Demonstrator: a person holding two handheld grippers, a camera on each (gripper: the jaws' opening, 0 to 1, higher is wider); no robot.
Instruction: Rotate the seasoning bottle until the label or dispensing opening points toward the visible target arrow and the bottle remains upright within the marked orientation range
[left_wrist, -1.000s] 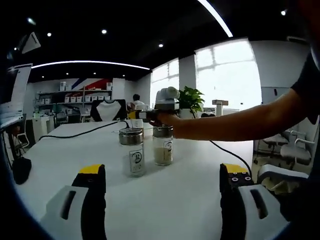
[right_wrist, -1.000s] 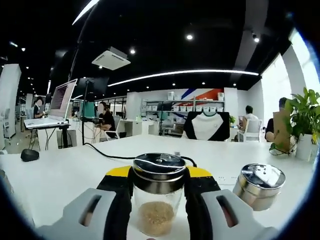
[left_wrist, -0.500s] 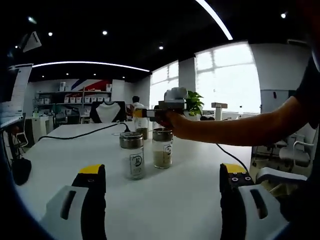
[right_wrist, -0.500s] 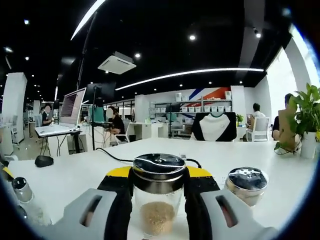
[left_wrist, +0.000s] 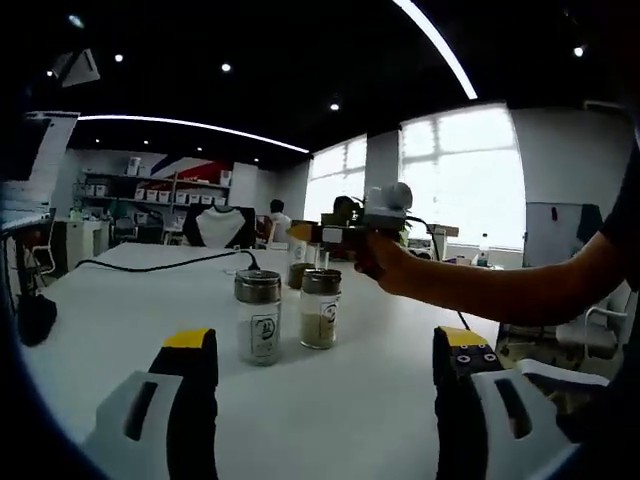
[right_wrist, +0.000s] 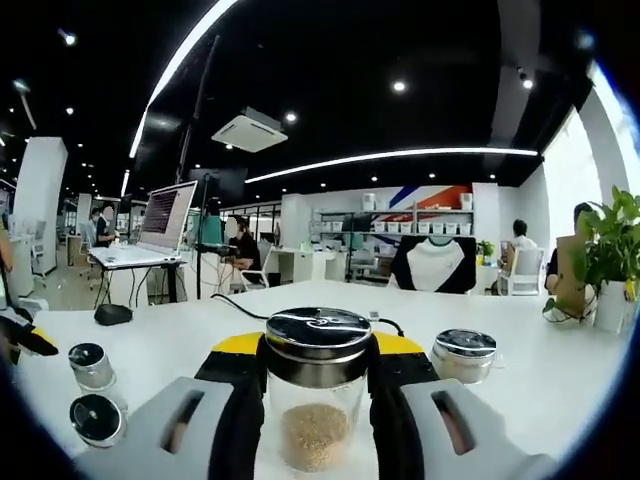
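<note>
My right gripper (right_wrist: 318, 348) is shut on a glass seasoning bottle (right_wrist: 316, 425) with a shiny metal lid and brown grains inside, held upright. In the left gripper view that bottle (left_wrist: 300, 268) hangs above the white table (left_wrist: 120, 300), behind two other bottles. My left gripper (left_wrist: 322, 345) stands open low over the table, nothing between its jaws. In front of it stand a labelled bottle (left_wrist: 258, 318) and a second bottle (left_wrist: 320, 310), both upright. The right gripper (left_wrist: 345, 232) shows there with a person's arm (left_wrist: 500, 290) behind it.
In the right gripper view two small bottles (right_wrist: 92, 390) stand at the lower left and one more bottle (right_wrist: 465, 355) to the right. A black mouse (right_wrist: 113, 314), a cable (left_wrist: 150, 265), a laptop (right_wrist: 165, 215) and a plant (right_wrist: 605, 250) lie farther off.
My right gripper has carried its bottle higher and to the right in the left gripper view. Two bottles have come into the right gripper view at lower left. The left gripper stays open.
</note>
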